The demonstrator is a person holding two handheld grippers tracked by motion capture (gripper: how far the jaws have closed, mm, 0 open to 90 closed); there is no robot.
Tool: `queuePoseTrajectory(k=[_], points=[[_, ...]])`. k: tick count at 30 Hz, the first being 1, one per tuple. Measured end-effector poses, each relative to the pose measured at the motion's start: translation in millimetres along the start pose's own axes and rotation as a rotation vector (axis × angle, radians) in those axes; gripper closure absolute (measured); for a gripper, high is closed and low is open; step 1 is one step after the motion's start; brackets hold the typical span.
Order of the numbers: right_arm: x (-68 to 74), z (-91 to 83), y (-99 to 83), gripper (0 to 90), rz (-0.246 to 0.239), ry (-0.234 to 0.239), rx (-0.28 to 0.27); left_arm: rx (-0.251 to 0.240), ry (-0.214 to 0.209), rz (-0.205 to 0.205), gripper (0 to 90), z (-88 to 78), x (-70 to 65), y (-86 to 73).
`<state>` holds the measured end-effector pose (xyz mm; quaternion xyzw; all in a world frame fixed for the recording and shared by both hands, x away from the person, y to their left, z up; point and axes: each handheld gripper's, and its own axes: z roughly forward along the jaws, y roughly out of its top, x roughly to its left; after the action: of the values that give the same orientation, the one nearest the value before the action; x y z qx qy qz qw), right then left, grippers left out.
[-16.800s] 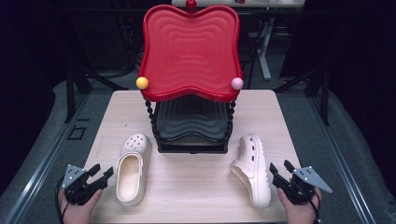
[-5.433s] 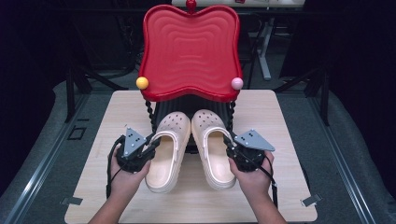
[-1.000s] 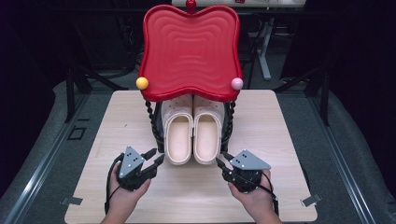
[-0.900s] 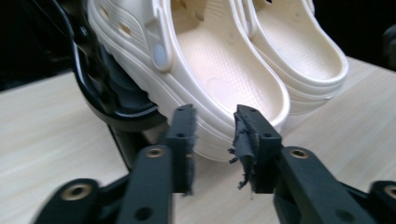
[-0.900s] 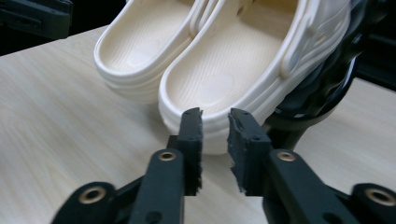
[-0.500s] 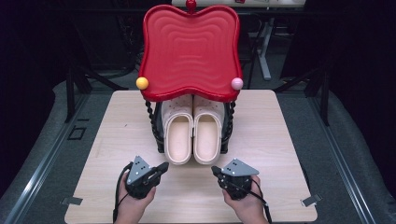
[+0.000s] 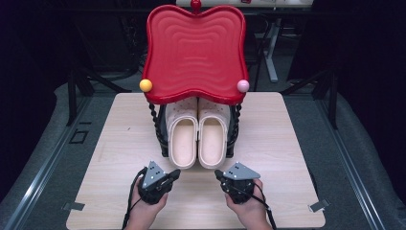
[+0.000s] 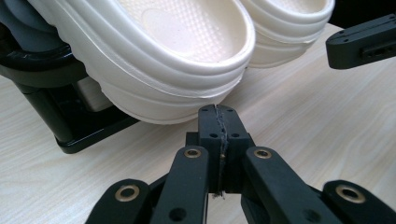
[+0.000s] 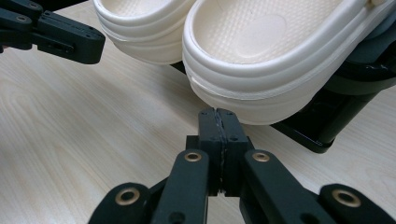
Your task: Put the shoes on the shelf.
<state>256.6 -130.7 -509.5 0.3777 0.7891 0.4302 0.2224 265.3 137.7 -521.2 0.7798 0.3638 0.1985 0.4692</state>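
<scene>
Two cream clogs lie side by side on the lower black shelf of a small rack, heels toward me: the left clog (image 7: 183,135) (image 8: 154,51) and the right clog (image 7: 212,135) (image 9: 275,51). A red wavy tray (image 7: 195,50) tops the rack. My left gripper (image 7: 173,174) (image 8: 218,116) sits on the table just short of the left clog's heel, jaws pressed together with nothing between them. My right gripper (image 7: 219,175) (image 9: 218,119) is likewise shut and empty just before the right clog's heel.
The rack stands on twisted black posts (image 7: 155,125), with a yellow ball (image 7: 145,85) and a pink ball (image 7: 243,86) at the tray's front corners. Bare wooden table (image 7: 287,143) spreads to either side. A metal rail (image 7: 43,167) runs along the floor at left.
Both clogs went from the table sides onto the rack's lower shelf. Both grippers have let go, drawn back toward me and closed over the last second.
</scene>
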Motion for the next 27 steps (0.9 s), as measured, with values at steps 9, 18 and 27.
queuePoseTrajectory(k=[9,18,27], points=[[-4.0,7.2,-0.3,90.0,0.015,-0.013,0.0,-0.013,0.027,-0.009,89.8,-3.0,1.7,2.3],[-12.7,1.1,3.7,90.0,0.033,-0.056,-0.004,-0.014,0.069,-0.025,89.7,-8.8,16.8,9.0],[-23.1,4.3,17.0,90.0,0.029,-0.085,-0.008,-0.025,0.089,-0.032,89.8,-1.1,25.7,21.5]])
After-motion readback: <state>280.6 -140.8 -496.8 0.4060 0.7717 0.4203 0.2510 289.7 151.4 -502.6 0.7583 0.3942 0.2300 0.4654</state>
